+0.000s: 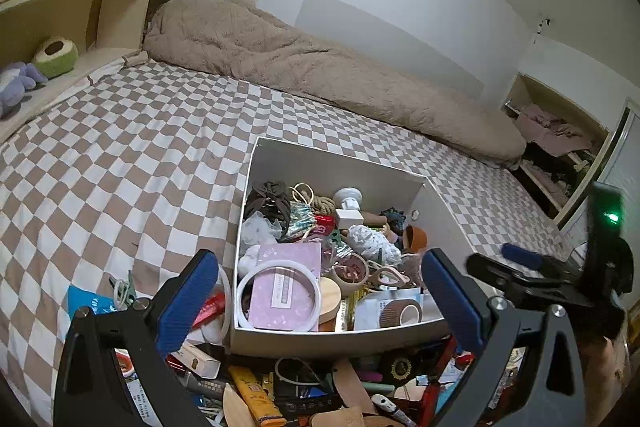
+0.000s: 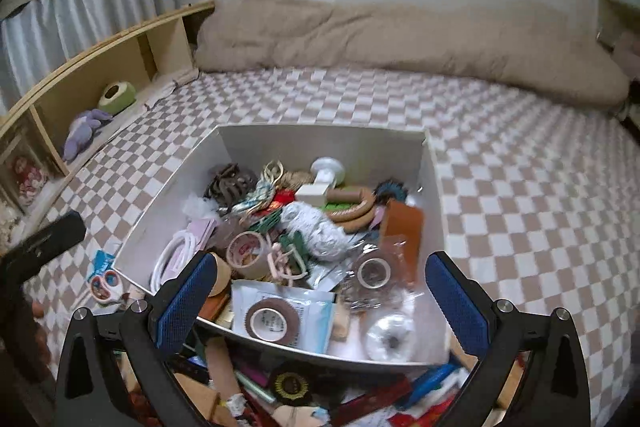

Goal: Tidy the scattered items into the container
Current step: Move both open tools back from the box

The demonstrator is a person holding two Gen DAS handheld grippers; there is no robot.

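Box (image 2: 280, 143): I see it on the checked bed (image 1: 120, 147), already heaped with small things, set just beyond the clutter so drops are short.
Clutter (image 1: 304, 387): still piled at the box's near wall, waiting.
Right gripper (image 2: 320, 303): jaws wide, nothing between them; it hangs over the box's near edge.
Left gripper (image 1: 320, 307): jaws wide too, empty, above the pile.

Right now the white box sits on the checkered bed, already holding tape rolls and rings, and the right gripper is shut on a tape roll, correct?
Not quite. The right gripper is open and holds nothing, as the right wrist view shows. The white box does sit on the checkered bed, with a tape roll inside.
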